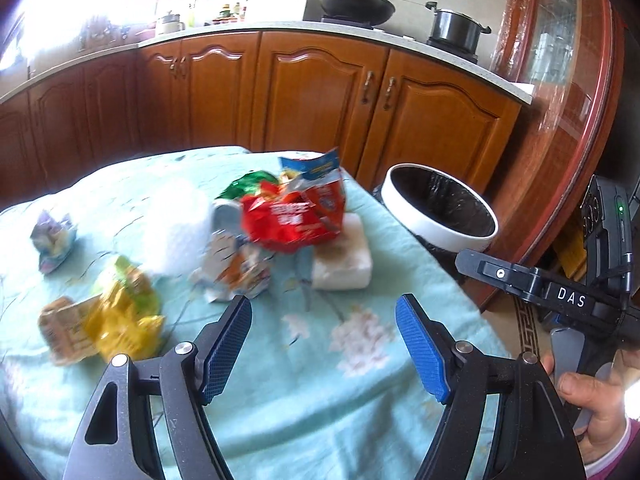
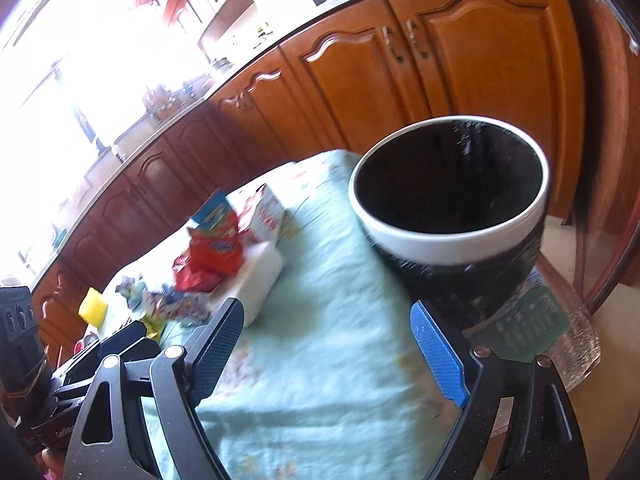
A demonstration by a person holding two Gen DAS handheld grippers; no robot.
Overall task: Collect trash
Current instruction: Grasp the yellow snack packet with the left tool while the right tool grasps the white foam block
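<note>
Crumpled wrappers litter a table under a pale green cloth [image 1: 304, 400]: a red snack bag [image 1: 296, 220], a yellow-green wrapper [image 1: 124, 316], a white-orange wrapper [image 1: 236, 268] and a small pale one [image 1: 52, 240]. A white-rimmed bin with a black liner [image 1: 440, 212] stands off the table's right edge. My left gripper [image 1: 324, 324] hovers open over the cloth, nothing between its blue pads. In the right wrist view my right gripper [image 2: 328, 328] is open and empty just short of the bin [image 2: 452, 216]. The red bag [image 2: 212, 252] lies further left.
A white foam block [image 1: 344, 256] lies under the red bag. Wooden kitchen cabinets [image 1: 320, 92] run behind the table, with a wok [image 1: 352, 4] and a pot [image 1: 456, 28] on the counter. A hand [image 1: 592, 408] holds the right gripper's handle at the lower right.
</note>
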